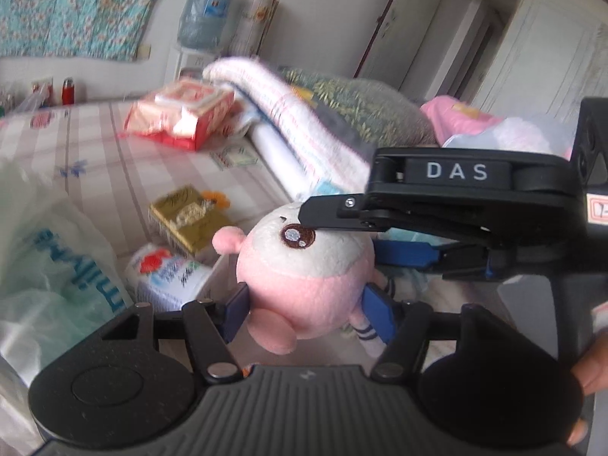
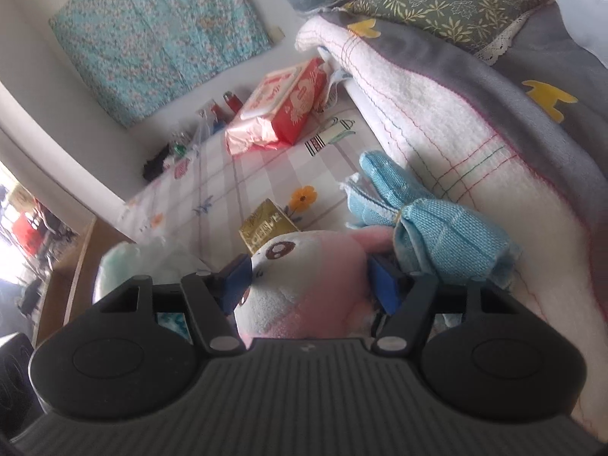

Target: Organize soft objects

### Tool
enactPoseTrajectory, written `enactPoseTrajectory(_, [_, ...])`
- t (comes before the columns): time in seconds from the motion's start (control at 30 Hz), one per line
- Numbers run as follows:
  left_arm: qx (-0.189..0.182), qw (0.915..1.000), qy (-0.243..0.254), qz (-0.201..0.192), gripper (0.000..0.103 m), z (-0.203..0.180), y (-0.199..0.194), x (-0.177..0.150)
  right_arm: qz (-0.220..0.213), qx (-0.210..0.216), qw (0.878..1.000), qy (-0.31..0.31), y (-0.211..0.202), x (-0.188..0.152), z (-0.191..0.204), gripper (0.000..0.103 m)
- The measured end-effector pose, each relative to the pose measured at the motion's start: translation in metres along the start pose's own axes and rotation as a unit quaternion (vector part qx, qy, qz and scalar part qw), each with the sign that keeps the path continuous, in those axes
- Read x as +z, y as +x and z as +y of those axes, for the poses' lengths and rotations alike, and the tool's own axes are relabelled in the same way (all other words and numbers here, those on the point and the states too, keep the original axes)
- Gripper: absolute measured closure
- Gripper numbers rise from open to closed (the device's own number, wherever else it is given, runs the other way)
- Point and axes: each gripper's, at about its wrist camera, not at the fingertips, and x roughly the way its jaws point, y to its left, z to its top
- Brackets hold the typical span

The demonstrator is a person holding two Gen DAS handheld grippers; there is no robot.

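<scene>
Two grippers close on one pink-and-white plush toy (image 1: 304, 266) above a bed with a checked sheet (image 1: 114, 159). In the left wrist view, the left gripper (image 1: 309, 313) clamps the toy's lower pink body, a blue pad (image 1: 376, 313) pressed into each flank, while the right gripper (image 1: 364, 235) reaches in from the right edge, its black upper finger lying across the toy's embroidered eye and its blue-padded lower finger behind the head. A gold box (image 1: 188, 218) and a tissue pack (image 1: 167, 277) lie on the sheet beyond, a white plastic bag (image 1: 57, 266) at left, a red wet-wipes pack (image 1: 182, 117) farther back, and a folded white quilt (image 1: 288, 114) along the right. A person's fingers (image 1: 591, 372) show at the lower right edge.

In the right wrist view, the right gripper (image 2: 311, 285) holds the plush toy (image 2: 300, 285) by its head, blue pads (image 2: 383, 285) sunk into both sides. A light blue cloth bundle (image 2: 429, 228) lies just beside it against the quilt (image 2: 437, 125), under a green leaf-print pillow (image 2: 448, 3).
</scene>
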Motion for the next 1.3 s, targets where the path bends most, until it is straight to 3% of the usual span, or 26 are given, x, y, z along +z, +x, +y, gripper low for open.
enactPoseTrajectory(0.33, [-0.017, 0.9972, 0.011, -0.072, 0.037, 0.0, -0.053, 0.009, -0.037, 0.054, 0.997, 0.032, -0.05, -0.001, 0.017, 0.035])
enactPoseTrajectory(0.63, [-0.013, 0.9949, 0.001, -0.1, 0.037, 0.013, -0.1, -0.005, -0.038, 0.094, 0.994, 0.04, -0.079, -0.027, 0.045, 0.034])
enactPoseTrajectory(0.87, [0.001, 0.9971, -0.018, -0.073, 0.036, 0.032, -0.109, -0.031, -0.008, 0.115, 0.991, 0.069, -0.077, -0.069, 0.048, 0.034])
enactPoseTrajectory(1.07, [0.0, 0.9984, -0.051, -0.025, 0.036, 0.053, -0.084, -0.053, 0.035, 0.09, 0.991, 0.095, -0.049, -0.1, 0.031, 0.034])
enactPoseTrajectory(1.3, [-0.014, 0.9982, -0.058, -0.007, 0.036, 0.062, -0.084, -0.061, 0.058, 0.093, 0.991, 0.079, -0.038, -0.102, 0.025, 0.035])
